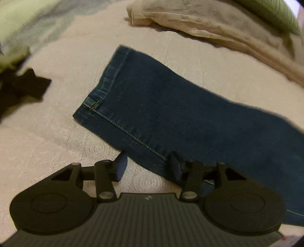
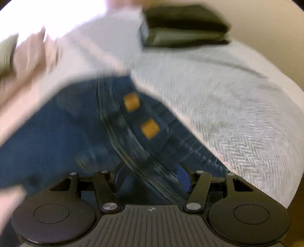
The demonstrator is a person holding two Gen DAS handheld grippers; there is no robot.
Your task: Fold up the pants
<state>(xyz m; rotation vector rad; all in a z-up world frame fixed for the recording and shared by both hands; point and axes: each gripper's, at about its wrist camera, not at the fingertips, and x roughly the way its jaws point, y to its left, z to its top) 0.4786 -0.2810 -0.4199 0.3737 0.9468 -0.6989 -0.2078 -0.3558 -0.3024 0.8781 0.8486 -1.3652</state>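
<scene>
Dark blue jeans (image 1: 171, 106) lie flat on a pale pink blanket (image 1: 57, 142) in the left wrist view, one leg's hem toward the upper left. My left gripper (image 1: 148, 168) is open at the leg's stitched side edge. Its right finger is over the denim and its left finger over the blanket. In the blurred right wrist view the jeans' waist (image 2: 57, 136) shows two brass buttons (image 2: 150, 128) beside the fly seam. My right gripper (image 2: 152, 179) hovers there with its jaws apart, the seam running between them; no pinch shows.
A black garment (image 1: 20, 89) lies at the left, and a beige cloth (image 1: 209, 30) and a green pillow (image 1: 275, 15) lie at the far side. In the right wrist view a dark folded item (image 2: 182, 26) sits on a grey herringbone cover (image 2: 237, 123).
</scene>
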